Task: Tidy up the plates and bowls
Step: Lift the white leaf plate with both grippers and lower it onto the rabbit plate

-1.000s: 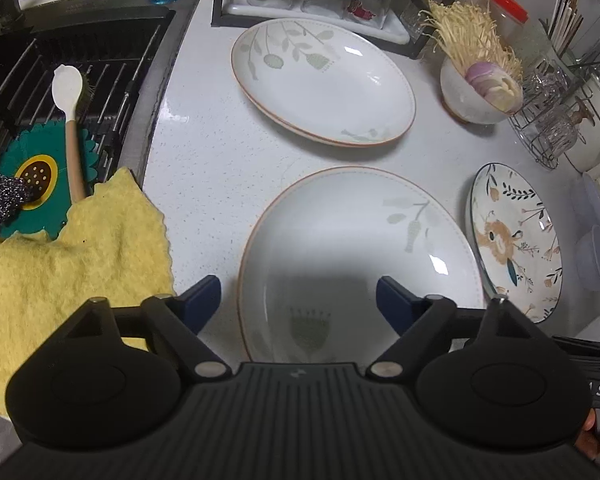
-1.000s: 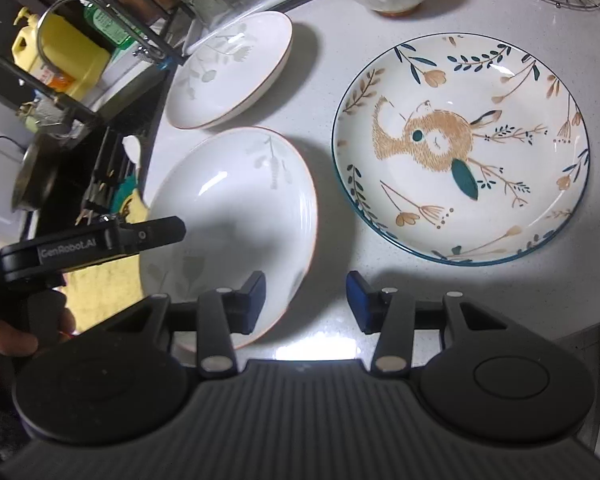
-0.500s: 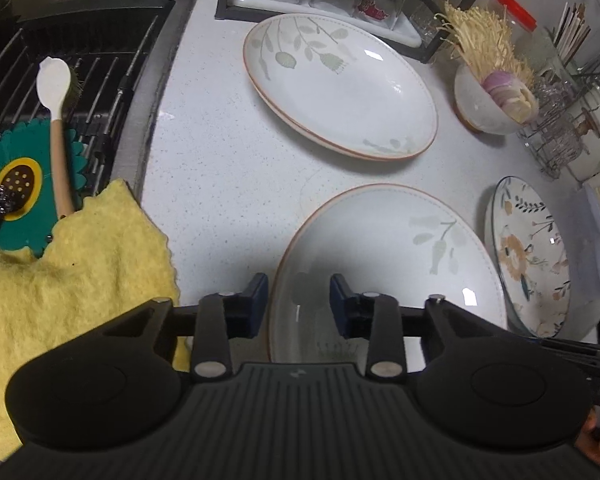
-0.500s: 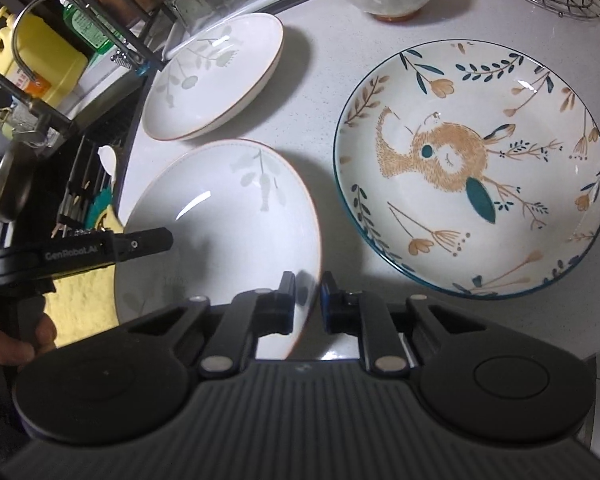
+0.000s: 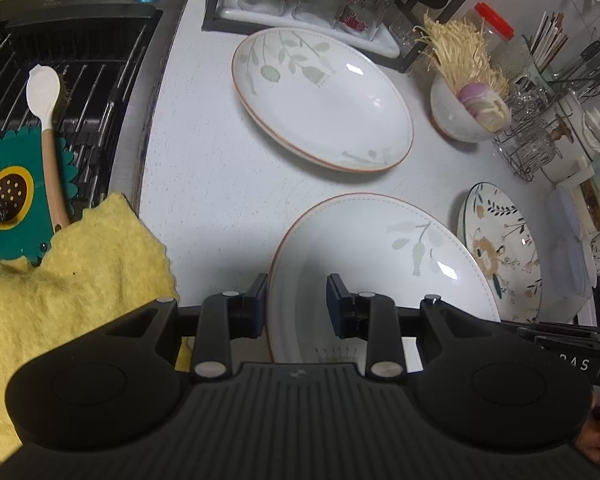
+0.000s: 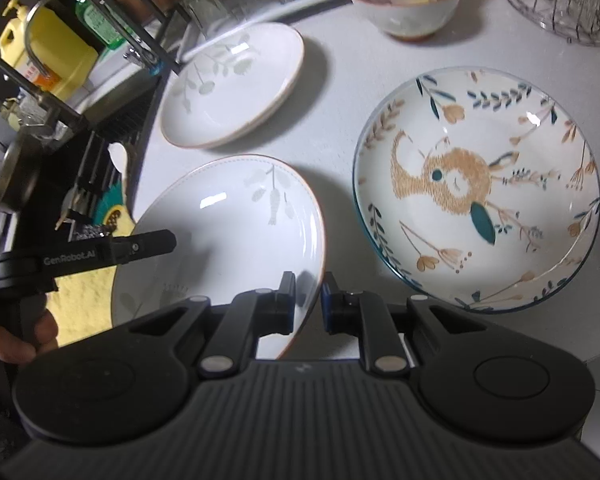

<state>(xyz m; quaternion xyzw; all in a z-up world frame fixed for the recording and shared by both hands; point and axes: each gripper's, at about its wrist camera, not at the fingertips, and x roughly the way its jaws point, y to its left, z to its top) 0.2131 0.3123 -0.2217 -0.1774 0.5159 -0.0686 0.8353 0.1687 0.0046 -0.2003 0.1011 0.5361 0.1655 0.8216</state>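
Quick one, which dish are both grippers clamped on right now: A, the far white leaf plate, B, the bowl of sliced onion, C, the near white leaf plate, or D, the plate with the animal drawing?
C: the left gripper and right gripper each pinch an opposite rim of the near white leaf plate.

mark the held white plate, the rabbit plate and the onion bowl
held white plate (image 6: 228, 216): right wrist view, inner well.
rabbit plate (image 6: 452, 184): right wrist view, painted rabbit.
onion bowl (image 5: 456, 120): left wrist view, outer wall.
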